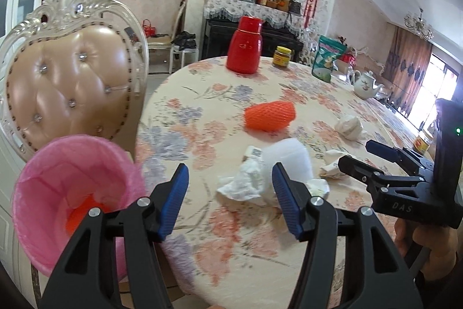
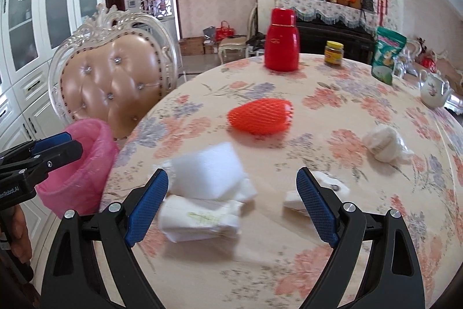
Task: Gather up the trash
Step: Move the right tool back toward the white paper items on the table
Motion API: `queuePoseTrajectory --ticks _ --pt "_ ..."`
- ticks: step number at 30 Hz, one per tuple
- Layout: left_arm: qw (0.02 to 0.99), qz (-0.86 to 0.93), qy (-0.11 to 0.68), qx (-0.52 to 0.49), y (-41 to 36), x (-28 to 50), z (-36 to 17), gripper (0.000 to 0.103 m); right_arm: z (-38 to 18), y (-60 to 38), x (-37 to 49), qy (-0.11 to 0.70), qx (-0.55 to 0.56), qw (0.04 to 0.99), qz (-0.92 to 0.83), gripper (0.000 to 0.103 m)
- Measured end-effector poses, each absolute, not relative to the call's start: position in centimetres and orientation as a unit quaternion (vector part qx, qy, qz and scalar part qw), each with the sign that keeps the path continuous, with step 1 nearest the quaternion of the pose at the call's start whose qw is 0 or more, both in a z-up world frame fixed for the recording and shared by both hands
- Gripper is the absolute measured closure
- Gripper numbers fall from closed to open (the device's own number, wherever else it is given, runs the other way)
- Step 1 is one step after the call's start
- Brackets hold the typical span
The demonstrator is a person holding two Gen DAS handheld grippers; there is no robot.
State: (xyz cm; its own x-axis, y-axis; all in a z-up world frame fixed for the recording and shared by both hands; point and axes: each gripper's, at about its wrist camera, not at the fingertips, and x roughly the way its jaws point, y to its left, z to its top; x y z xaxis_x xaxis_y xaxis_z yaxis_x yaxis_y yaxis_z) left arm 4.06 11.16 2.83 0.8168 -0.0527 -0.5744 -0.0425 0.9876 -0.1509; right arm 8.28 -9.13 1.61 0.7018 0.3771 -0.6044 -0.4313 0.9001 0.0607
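Hovering over the floral table (image 1: 202,236), both sets of tongs were apart and empty: the left tongs (image 1: 230,201) stood just short of the crumpled white paper (image 1: 246,184), and the right tongs (image 2: 233,204) framed the same pile, the folded wrapper (image 2: 199,219) lying between their blue pads without being pressed. Trash lay scattered on the near half of the table: a white foam piece (image 2: 208,167) resting on the paper, a small scrap (image 2: 292,200) beside the right pad, a wadded tissue ball (image 2: 382,145) further right, and an orange foam fruit net (image 2: 260,116) toward the middle. The pink-lined bin (image 1: 72,187) sat off the table's left edge, beside the chair (image 1: 72,83), with something orange already inside. All of it looked very light, soft and crushable, not fragile; paper would likely deform and slip if pinched at a loose corner, so the bunched middle of a wad seemed the safest hold. The net looked springy; a grip across its flattened body should do.
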Motion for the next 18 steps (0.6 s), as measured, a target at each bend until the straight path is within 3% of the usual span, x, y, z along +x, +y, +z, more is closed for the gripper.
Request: queuePoseTrajectory --ticks 18 --pt "0.937 -0.055 0.338 -0.072 5.2 10.1 1.1 0.036 -0.8 -16.2 12.0 0.34 0.001 0.924 0.177 0.018"
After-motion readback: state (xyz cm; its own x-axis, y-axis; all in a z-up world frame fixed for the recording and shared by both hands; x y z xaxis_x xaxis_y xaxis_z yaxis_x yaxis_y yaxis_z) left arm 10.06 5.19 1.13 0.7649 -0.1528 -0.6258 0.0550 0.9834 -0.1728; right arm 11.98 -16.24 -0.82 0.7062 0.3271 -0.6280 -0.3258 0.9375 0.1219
